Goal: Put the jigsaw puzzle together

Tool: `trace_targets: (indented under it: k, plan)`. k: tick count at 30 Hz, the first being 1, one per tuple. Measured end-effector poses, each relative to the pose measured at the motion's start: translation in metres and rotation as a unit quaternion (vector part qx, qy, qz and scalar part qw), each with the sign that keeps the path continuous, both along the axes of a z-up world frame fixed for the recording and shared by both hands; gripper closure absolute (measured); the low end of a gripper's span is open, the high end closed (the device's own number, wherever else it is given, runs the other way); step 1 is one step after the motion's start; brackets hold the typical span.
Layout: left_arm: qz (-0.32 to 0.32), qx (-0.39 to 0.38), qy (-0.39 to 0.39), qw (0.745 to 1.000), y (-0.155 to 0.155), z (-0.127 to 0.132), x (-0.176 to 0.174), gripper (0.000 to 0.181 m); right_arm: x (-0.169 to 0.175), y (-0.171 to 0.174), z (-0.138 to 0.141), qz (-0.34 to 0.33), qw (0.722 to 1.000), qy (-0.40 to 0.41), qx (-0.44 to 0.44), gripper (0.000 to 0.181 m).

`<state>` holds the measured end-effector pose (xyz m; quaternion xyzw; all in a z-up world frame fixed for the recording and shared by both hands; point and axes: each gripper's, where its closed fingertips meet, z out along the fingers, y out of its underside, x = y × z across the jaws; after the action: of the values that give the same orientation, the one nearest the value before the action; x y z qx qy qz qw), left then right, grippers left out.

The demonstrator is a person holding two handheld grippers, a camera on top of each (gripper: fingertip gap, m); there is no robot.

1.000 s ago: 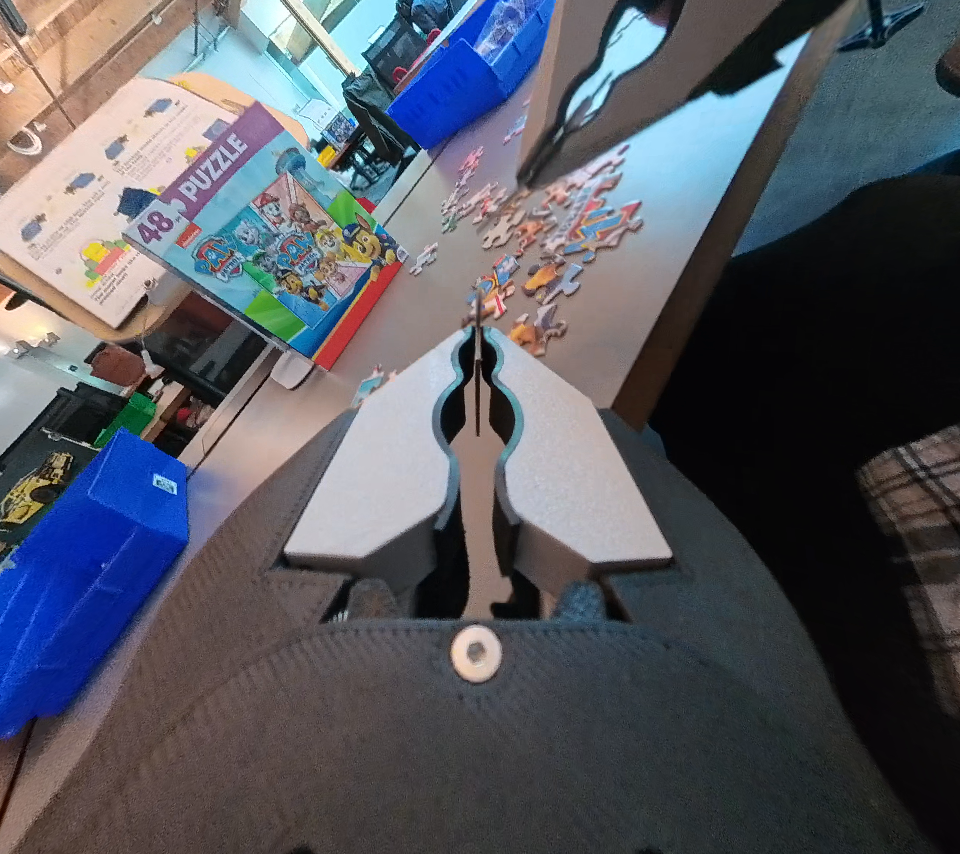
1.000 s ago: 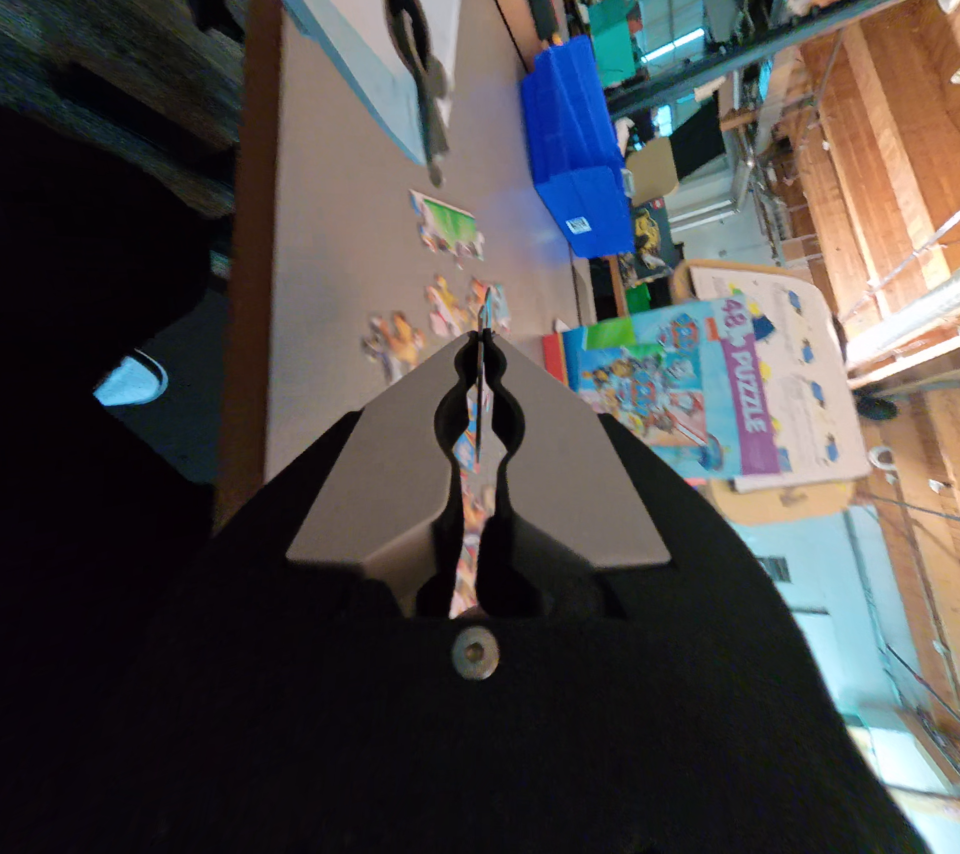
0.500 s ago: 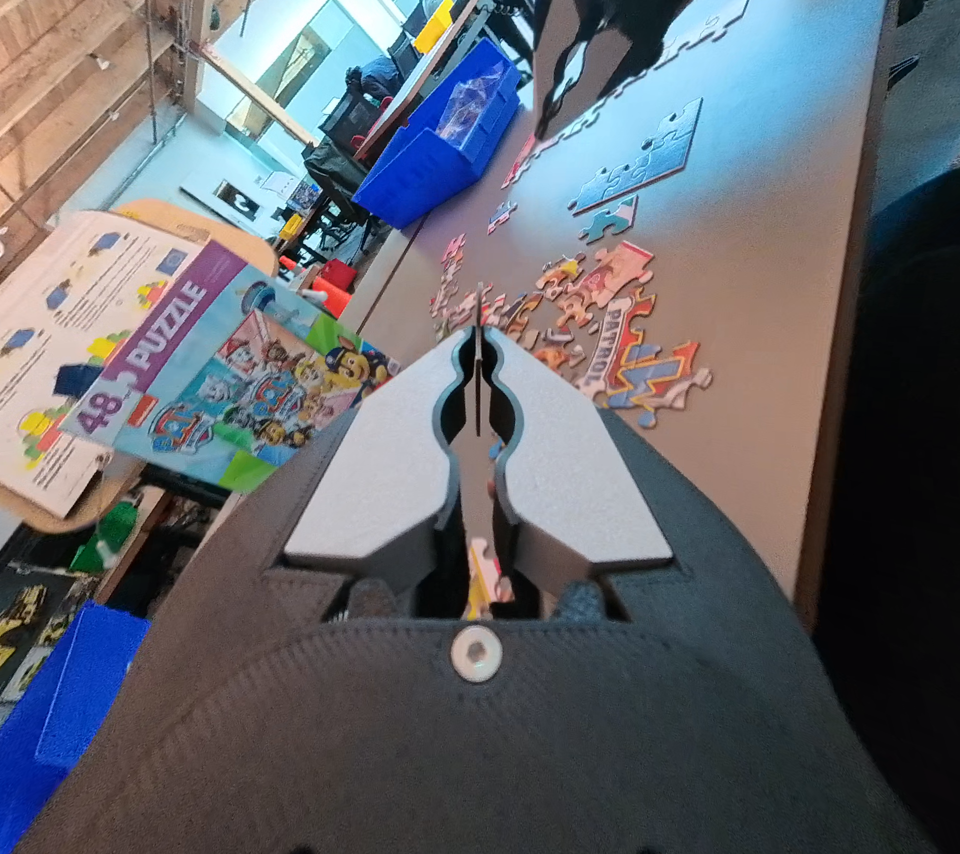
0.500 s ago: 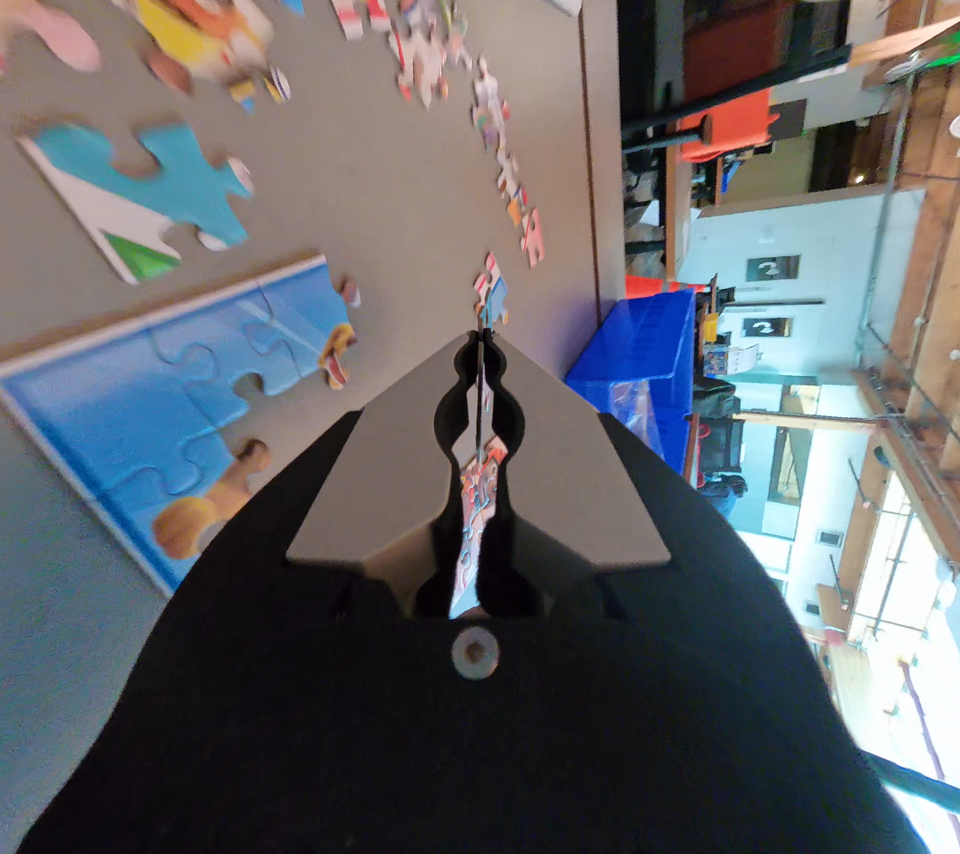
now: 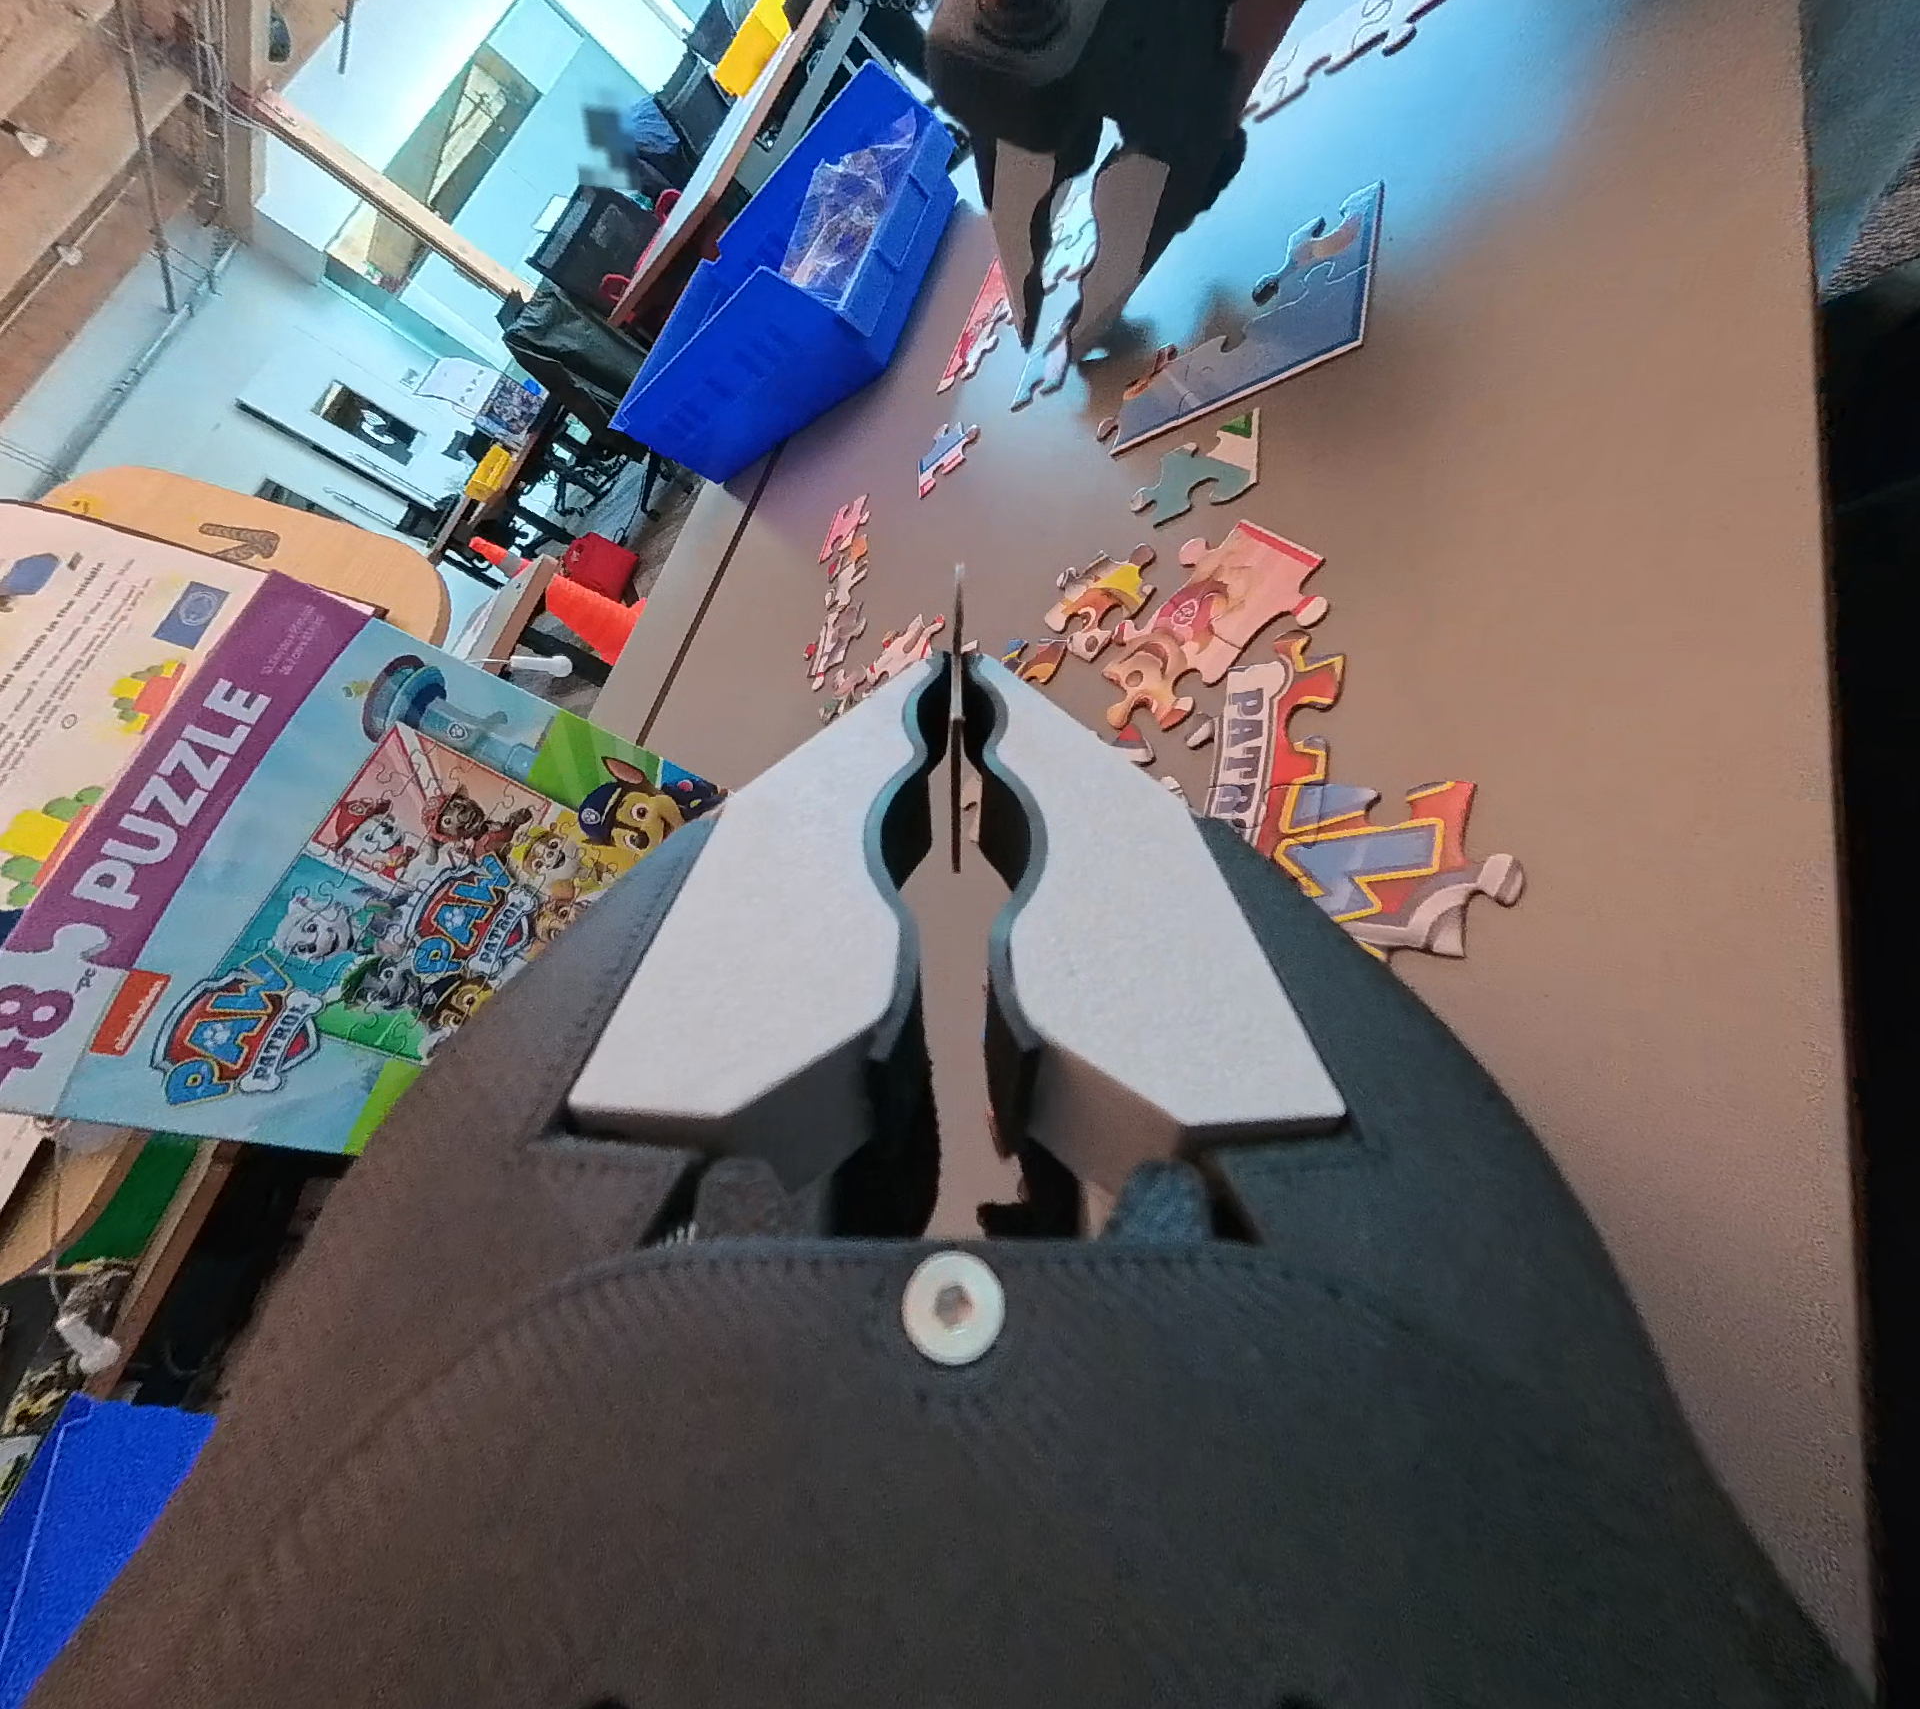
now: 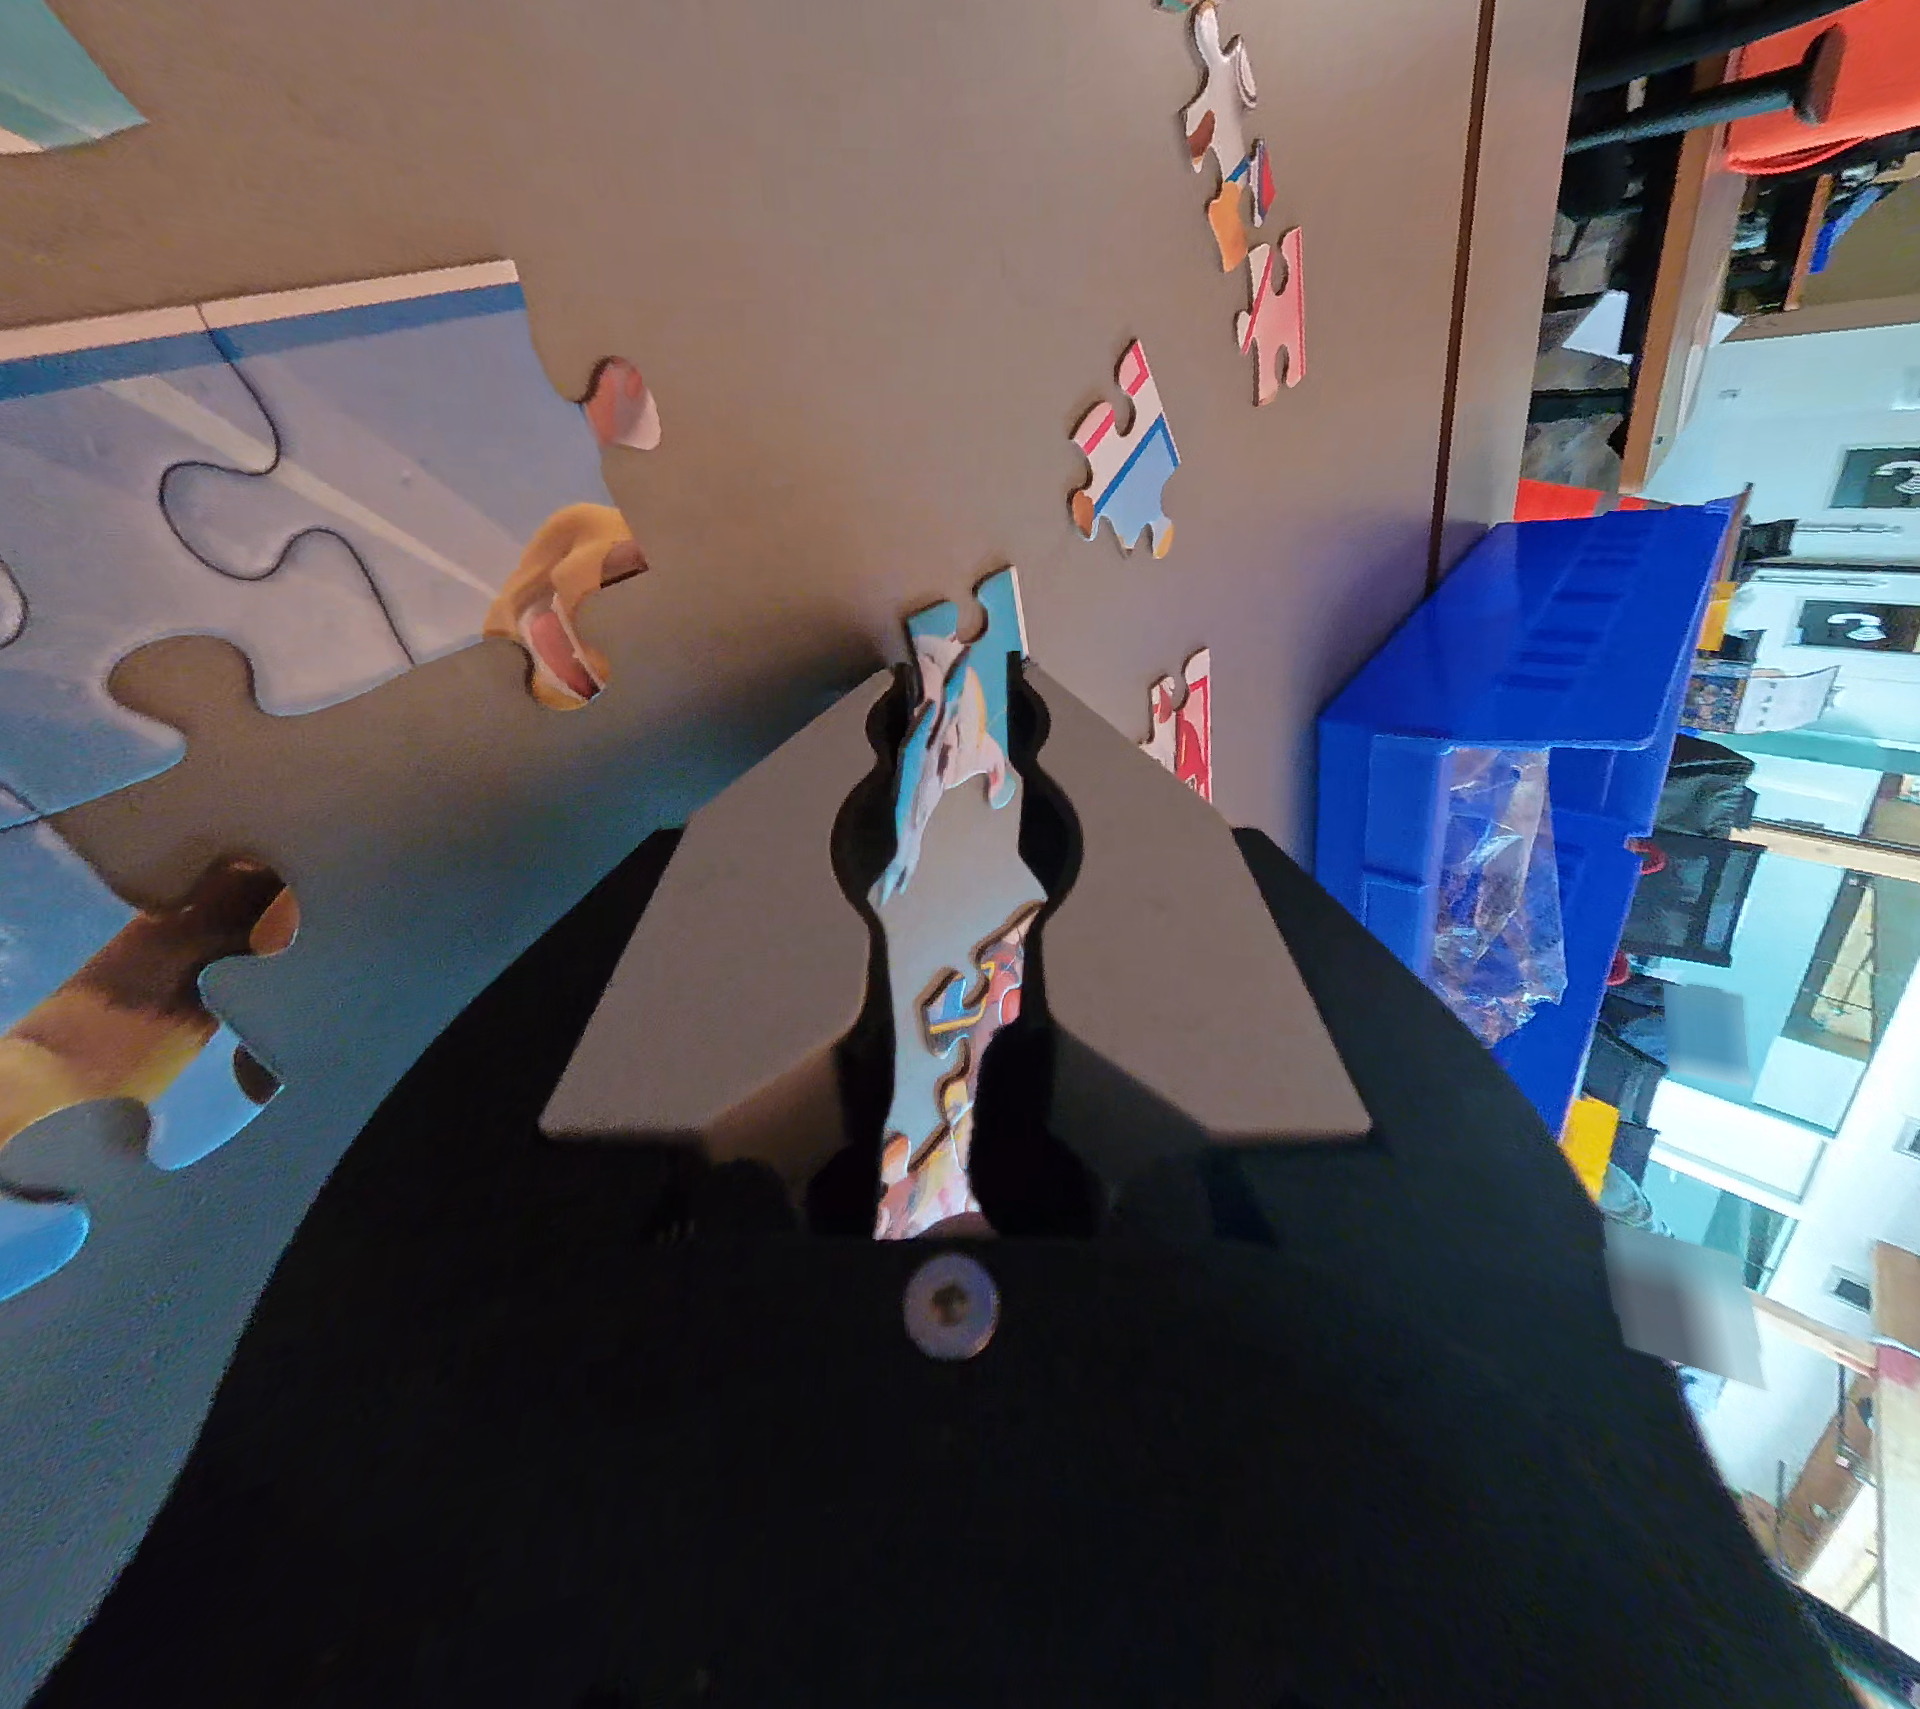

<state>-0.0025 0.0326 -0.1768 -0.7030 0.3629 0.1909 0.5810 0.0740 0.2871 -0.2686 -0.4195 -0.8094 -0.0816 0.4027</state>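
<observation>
Puzzle piece (image 6: 961, 703) in our right gripper (image 6: 961, 672), jaws loosened from a tight pinch, edge on tabletop (image 6: 831, 101) at 3 o'clock of blue assembled section (image 6: 291, 506) | left gripper (image 5: 957, 672) pinches a thin piece (image 5: 956, 620) | placement begins, we judge.

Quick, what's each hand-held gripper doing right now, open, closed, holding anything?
Left hand-held gripper: closed on a puzzle piece held edge-on.
Right hand-held gripper: part open around a blue piece; whether it grips it cannot be told.
</observation>
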Motion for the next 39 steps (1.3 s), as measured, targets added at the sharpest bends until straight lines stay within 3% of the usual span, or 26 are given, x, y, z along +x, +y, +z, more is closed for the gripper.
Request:
trace_targets:
  k: [6,11,17,19,25,34,39]
  plan:
    - [-0.006,-0.013,-0.003,1.000,0.009,-0.003,0.001,0.181,0.011,-0.008,0.008,0.001,0.998,-0.015,-0.054,0.146]
    - [-0.014,-0.029,-0.009,0.999,0.018,-0.002,0.003,0.181,0.020,-0.012,0.021,-0.006,0.994,-0.007,-0.105,0.142]
    - [-0.030,-0.046,0.012,0.998,0.034,-0.002,0.013,0.181,0.033,-0.005,0.004,-0.019,0.993,-0.052,-0.107,0.154]
    - [-0.034,-0.048,0.017,0.998,0.038,-0.002,0.016,0.181,0.036,-0.009,0.003,-0.018,0.990,-0.054,-0.125,0.172]
    - [-0.050,-0.064,0.024,0.996,0.053,0.000,0.026,0.181,0.039,-0.008,0.008,-0.039,0.987,-0.021,-0.153,0.177]
    - [-0.089,-0.121,0.036,0.988,0.134,0.003,0.042,0.181,0.032,-0.009,-0.004,-0.117,0.976,0.021,-0.185,0.169]
    - [-0.093,-0.197,0.010,0.976,0.196,-0.024,0.044,0.181,0.027,-0.012,0.001,-0.147,0.961,0.047,-0.229,0.171]
